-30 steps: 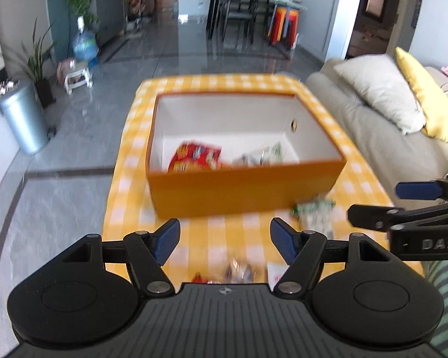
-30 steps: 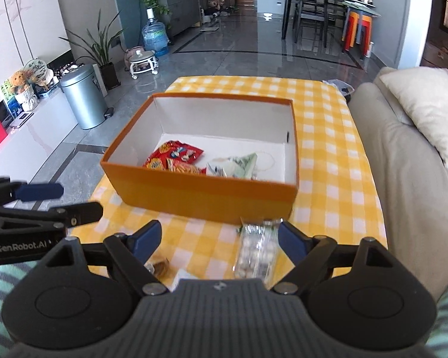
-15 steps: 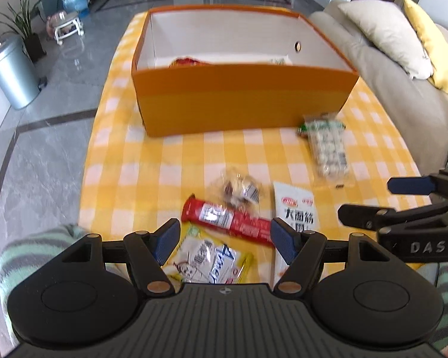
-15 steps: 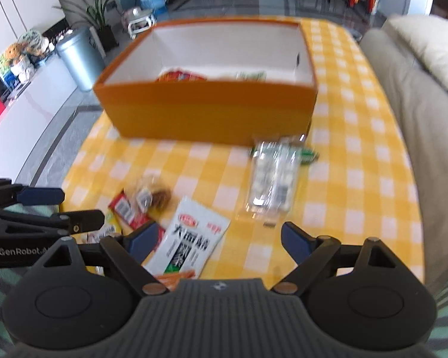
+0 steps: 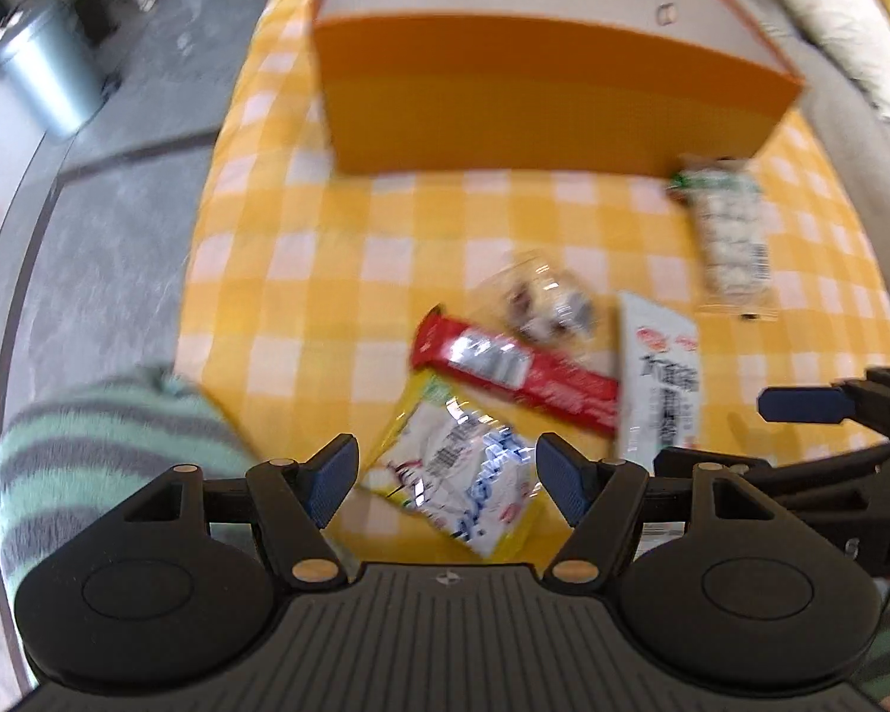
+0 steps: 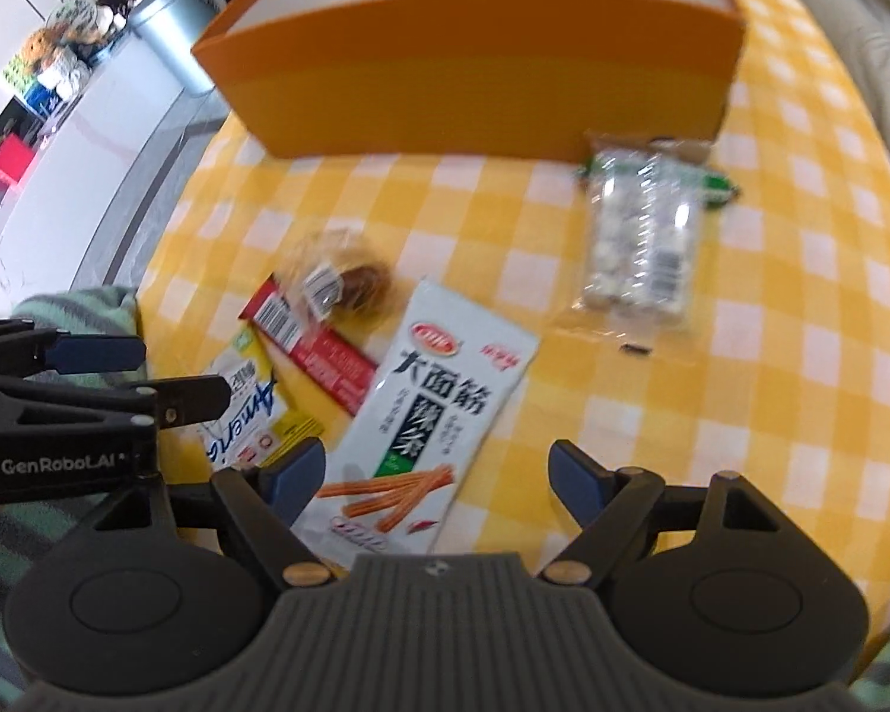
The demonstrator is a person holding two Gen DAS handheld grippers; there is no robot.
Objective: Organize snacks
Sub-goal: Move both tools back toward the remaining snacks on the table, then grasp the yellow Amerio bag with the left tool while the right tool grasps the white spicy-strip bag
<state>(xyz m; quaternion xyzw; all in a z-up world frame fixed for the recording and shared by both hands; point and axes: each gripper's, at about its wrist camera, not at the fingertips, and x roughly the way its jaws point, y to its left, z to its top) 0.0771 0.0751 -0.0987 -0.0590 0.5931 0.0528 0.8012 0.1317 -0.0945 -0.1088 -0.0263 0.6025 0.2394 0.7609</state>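
Yellow-checked tablecloth — grey marble floor; metal bin

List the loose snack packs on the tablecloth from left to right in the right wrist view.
Yellow-white pack → red bar → white spicy-strip pack → clear candy pack. The small clear bag overlaps the bar, so it is left out.

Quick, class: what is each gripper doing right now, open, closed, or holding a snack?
Left gripper: open, holding nothing, above the yellow-and-white packet.
Right gripper: open, jaws just been closing, holding nothing, above the white spicy-strip packet.
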